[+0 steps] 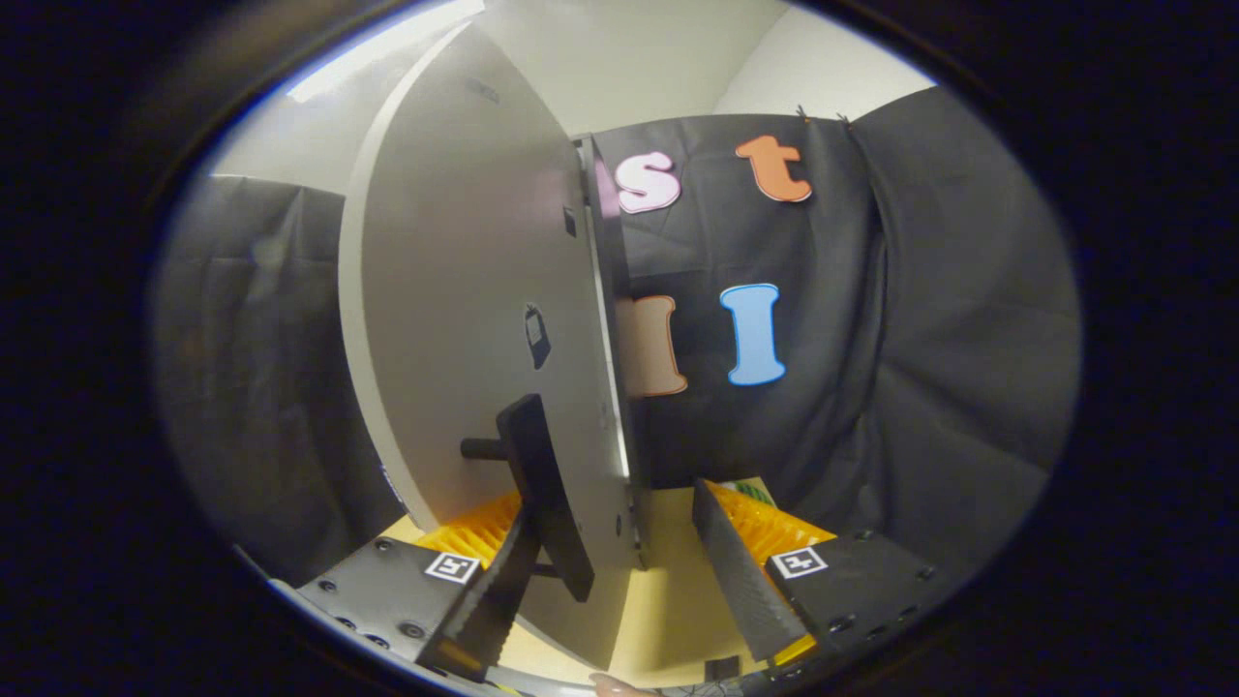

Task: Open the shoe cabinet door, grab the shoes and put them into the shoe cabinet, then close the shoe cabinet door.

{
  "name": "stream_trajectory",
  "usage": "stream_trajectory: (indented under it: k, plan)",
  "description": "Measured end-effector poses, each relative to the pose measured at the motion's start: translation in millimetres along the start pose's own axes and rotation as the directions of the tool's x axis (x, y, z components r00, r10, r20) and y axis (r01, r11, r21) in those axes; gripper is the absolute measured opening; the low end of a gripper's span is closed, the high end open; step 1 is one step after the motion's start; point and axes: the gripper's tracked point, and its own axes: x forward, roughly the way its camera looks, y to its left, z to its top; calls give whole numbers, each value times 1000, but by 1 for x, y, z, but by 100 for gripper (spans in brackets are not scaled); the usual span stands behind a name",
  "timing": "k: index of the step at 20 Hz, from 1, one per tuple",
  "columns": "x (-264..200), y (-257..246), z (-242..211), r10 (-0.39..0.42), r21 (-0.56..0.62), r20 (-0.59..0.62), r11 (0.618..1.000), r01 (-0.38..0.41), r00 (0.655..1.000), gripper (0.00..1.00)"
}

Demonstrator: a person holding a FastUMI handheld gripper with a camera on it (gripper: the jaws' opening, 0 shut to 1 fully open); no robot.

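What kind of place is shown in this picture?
Probably a recording booth, not a home: black cloth hangs as walls around a grey cabinet door with a black handle. The claw is open, the door's edge between its fingers.

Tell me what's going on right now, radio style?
Gripper open, fingers astride the cabinet door's edge. Cabinet door swung out, its dark handle by the left finger. Black cloth wall beyond; nothing blocking.

black cloth (929, 319) drapes across the right and far left of the frame, pale wall (639, 58) shows at the top, and a yellowish desk (668, 600) lies at the bottom centre.
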Motion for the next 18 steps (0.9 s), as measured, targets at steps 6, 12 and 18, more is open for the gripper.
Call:
stream_trajectory:
  k: [6,12,18]
  plan:
    - [17,56,-6,13,-13,10,1000,-13,1000,94]
    - [37,123,-13,-24,-19,38,1000,25,999,93]
    - [82,193,-19,-55,-18,66,998,56,996,93]
